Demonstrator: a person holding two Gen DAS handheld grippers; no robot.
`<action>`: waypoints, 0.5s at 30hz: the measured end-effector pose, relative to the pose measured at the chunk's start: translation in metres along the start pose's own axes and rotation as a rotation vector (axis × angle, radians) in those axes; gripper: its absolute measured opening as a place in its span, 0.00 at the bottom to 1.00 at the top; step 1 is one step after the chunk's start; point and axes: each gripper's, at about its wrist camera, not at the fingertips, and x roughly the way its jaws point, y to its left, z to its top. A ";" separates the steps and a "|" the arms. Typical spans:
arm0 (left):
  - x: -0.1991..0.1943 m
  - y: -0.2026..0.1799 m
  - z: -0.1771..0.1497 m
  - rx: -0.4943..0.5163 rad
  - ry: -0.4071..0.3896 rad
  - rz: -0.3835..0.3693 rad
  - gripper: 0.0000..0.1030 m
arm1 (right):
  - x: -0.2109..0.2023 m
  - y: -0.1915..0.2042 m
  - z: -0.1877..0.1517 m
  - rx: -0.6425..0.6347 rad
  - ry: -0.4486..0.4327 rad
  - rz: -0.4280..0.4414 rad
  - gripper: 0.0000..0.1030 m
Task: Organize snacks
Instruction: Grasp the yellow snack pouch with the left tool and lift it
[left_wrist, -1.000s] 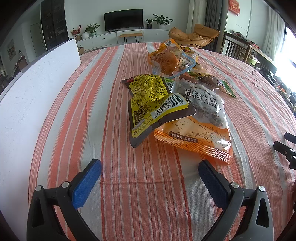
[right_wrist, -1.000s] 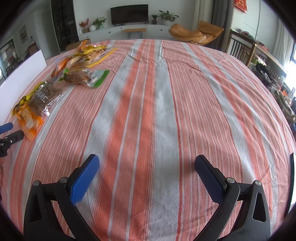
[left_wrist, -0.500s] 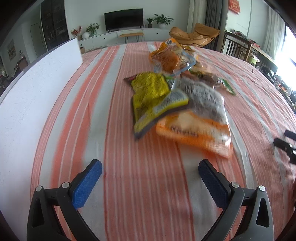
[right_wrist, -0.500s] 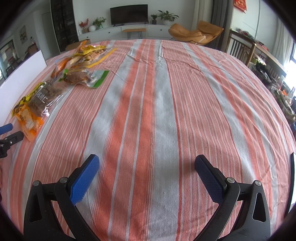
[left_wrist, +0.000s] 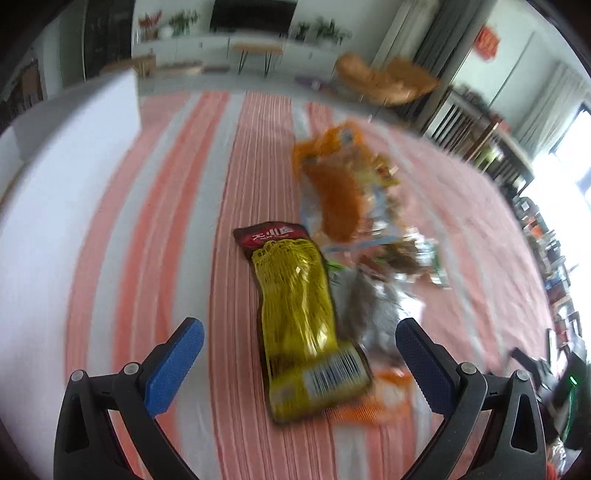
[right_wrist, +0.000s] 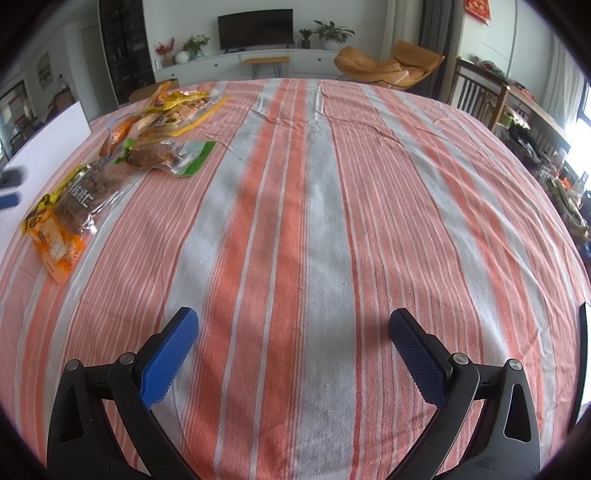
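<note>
fingers (left_wrist: 177, 363) of both grippers are standing wide, holding nothing; snack packets (left_wrist: 299, 314) are lying heaped, sorting seemingly not begun.

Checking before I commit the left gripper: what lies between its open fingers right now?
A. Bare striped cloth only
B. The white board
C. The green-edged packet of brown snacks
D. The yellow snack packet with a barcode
D. In the left wrist view the yellow snack packet lies lengthwise between the left gripper's spread blue fingers, its barcode end nearest the camera, not yet clamped; the right gripper is open over bare striped tablecloth.
</note>
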 end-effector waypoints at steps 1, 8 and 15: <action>0.011 0.000 0.003 0.001 0.032 0.012 0.93 | 0.000 0.000 0.000 0.000 0.000 0.000 1.00; 0.000 0.034 -0.026 -0.099 -0.007 0.001 0.44 | 0.000 0.000 0.000 0.000 0.000 0.000 1.00; -0.041 0.067 -0.092 -0.117 -0.038 0.082 0.55 | 0.000 0.000 0.000 0.000 0.000 0.000 1.00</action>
